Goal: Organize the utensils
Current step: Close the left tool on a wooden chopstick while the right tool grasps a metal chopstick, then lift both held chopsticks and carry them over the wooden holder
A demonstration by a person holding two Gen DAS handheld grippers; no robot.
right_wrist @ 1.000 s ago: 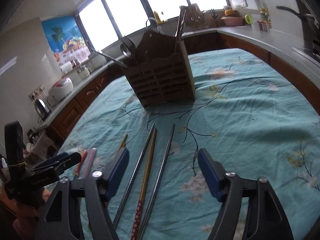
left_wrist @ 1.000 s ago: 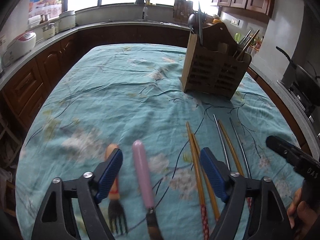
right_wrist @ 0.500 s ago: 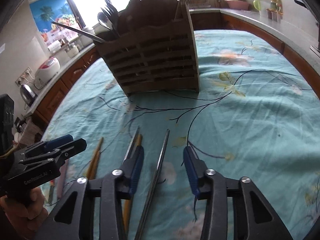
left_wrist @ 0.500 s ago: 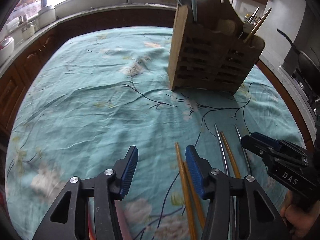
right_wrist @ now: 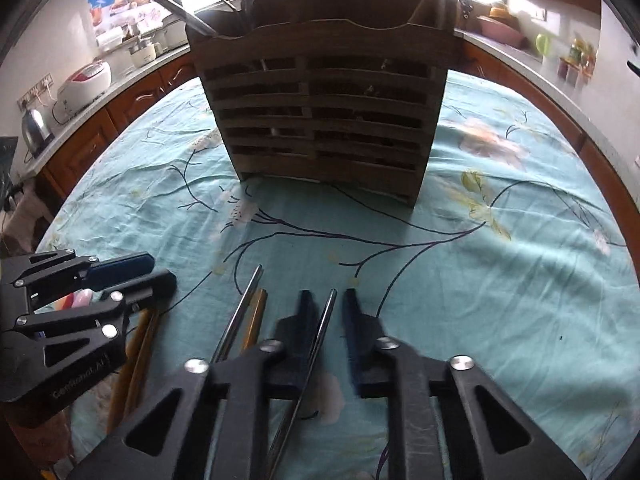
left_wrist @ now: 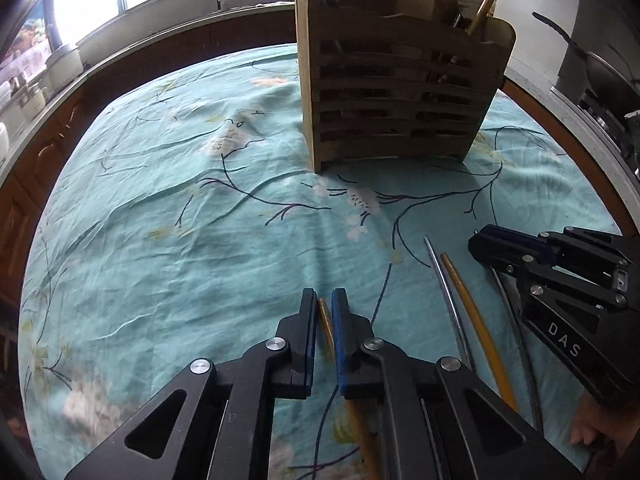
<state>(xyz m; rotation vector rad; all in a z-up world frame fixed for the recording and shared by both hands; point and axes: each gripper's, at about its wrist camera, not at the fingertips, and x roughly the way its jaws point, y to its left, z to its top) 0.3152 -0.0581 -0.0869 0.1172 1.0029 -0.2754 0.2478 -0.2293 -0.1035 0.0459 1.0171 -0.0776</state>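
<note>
A slatted wooden utensil holder [left_wrist: 400, 100] [right_wrist: 328, 120] stands upright on the teal floral tablecloth [left_wrist: 180, 240], with forks, spoons and chopsticks in it. My left gripper [left_wrist: 324, 294] [right_wrist: 162, 270] points down at the cloth. Its jaws are closing on a yellow wooden chopstick [left_wrist: 325, 320], which is pinched between the blue pads. My right gripper [right_wrist: 326, 294] [left_wrist: 474, 244] is closing on a steel chopstick [right_wrist: 320, 332] that runs between its jaws. A second steel chopstick [left_wrist: 444, 280] [right_wrist: 244, 308] and a yellow one [left_wrist: 468, 300] [right_wrist: 254, 320] lie between the two grippers.
The holder stands a short way beyond both grippers. A pink-handled utensil [right_wrist: 82, 300] lies partly hidden behind the left gripper. A wooden counter curves round the table with a rice cooker [right_wrist: 84, 80] and a kettle [right_wrist: 34, 128]. A dark pan [left_wrist: 600, 68] sits at the right.
Both grippers moved forward and down toward the holder. Their jaws went from wide open to nearly together, the left around a yellow chopstick and the right around a steel one.
</note>
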